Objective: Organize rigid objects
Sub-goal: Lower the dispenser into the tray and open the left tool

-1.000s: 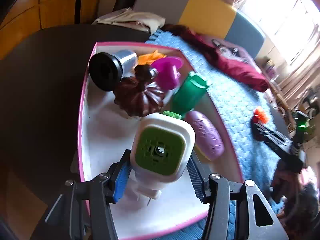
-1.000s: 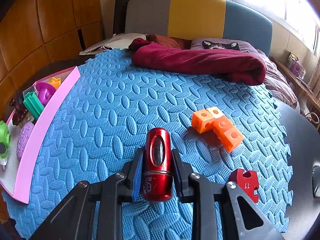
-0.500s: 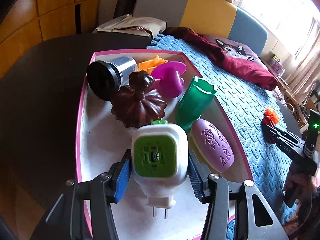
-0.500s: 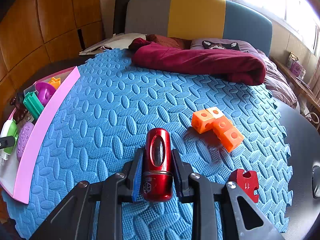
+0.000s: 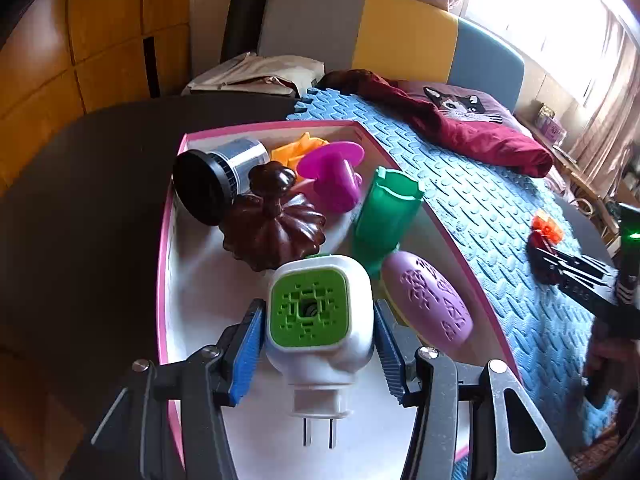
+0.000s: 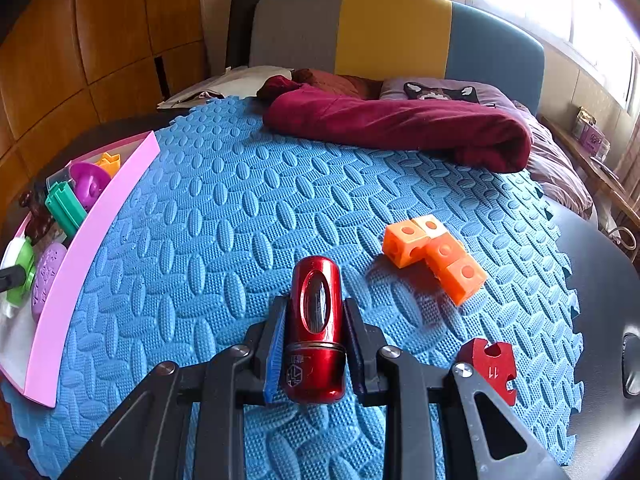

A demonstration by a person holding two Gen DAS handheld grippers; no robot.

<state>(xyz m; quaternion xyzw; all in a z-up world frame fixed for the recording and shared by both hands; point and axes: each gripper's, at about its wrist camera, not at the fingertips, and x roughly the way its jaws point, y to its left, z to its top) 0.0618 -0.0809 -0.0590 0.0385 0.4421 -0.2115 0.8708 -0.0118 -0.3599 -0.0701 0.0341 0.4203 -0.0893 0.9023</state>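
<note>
- Since one second ago, the left wrist view shows the white plug-in device (image 5: 320, 320) lower and more level over the pink tray (image 5: 162, 280), with its two prongs now pointing toward the camera; the right wrist view shows almost no change.
- Left wrist view: the left gripper (image 5: 318, 344) has its jaws a little wider than the device, and I cannot tell if the blue pads (image 5: 246, 354) press on it. The device is at the near end of the tray, its long axis running from near edge to far edge, green face up.
- Already in the tray are a black-capped cylinder (image 5: 216, 184), a brown pumpkin (image 5: 272, 228), a magenta piece (image 5: 332, 176), a green cup (image 5: 384, 216) and a purple oval (image 5: 428, 300), so most of the work looks done.
- Right wrist view: the right gripper (image 6: 314, 344) is closed on the red cylinder (image 6: 316, 324), near the near edge of the blue mat (image 6: 240, 220). Its long axis points away from the camera, along the fingers.
- Orange cubes (image 6: 434, 256) and a red puzzle piece (image 6: 490, 368) remain on the mat, well apart from the tray.
</note>
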